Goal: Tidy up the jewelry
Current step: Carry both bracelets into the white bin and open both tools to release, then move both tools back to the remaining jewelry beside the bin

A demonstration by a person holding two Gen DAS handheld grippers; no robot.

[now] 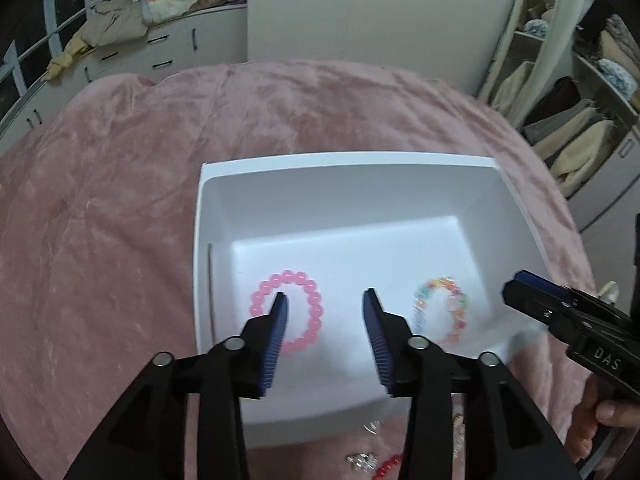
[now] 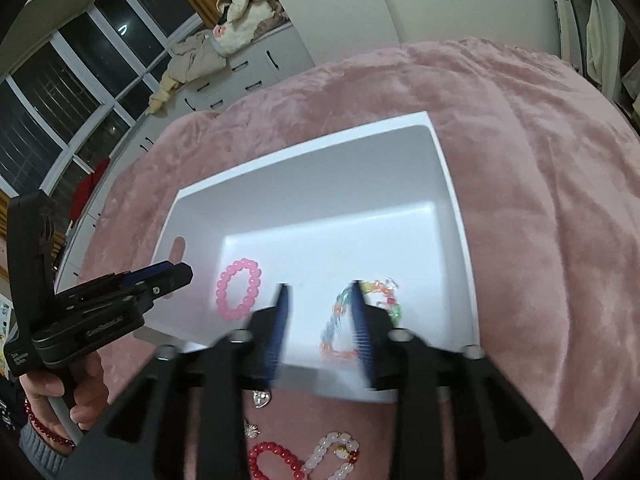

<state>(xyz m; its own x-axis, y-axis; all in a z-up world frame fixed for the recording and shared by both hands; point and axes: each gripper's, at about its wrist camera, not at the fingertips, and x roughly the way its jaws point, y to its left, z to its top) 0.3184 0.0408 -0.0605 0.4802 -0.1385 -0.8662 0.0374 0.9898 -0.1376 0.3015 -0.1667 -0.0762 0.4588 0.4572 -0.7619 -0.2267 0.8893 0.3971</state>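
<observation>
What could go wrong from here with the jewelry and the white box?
The right gripper fingers straddle the multicolored bracelet, so pulling out could snag it and drag it from the white box. The small charms near the box's front edge on the pink blanket could get knocked aside.

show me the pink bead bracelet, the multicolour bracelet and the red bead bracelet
pink bead bracelet (image 2: 239, 289), right wrist view, on its left arc of beads
multicolour bracelet (image 1: 460, 305), left wrist view, on its right side
red bead bracelet (image 2: 276, 460), right wrist view, on its upper beads
</observation>
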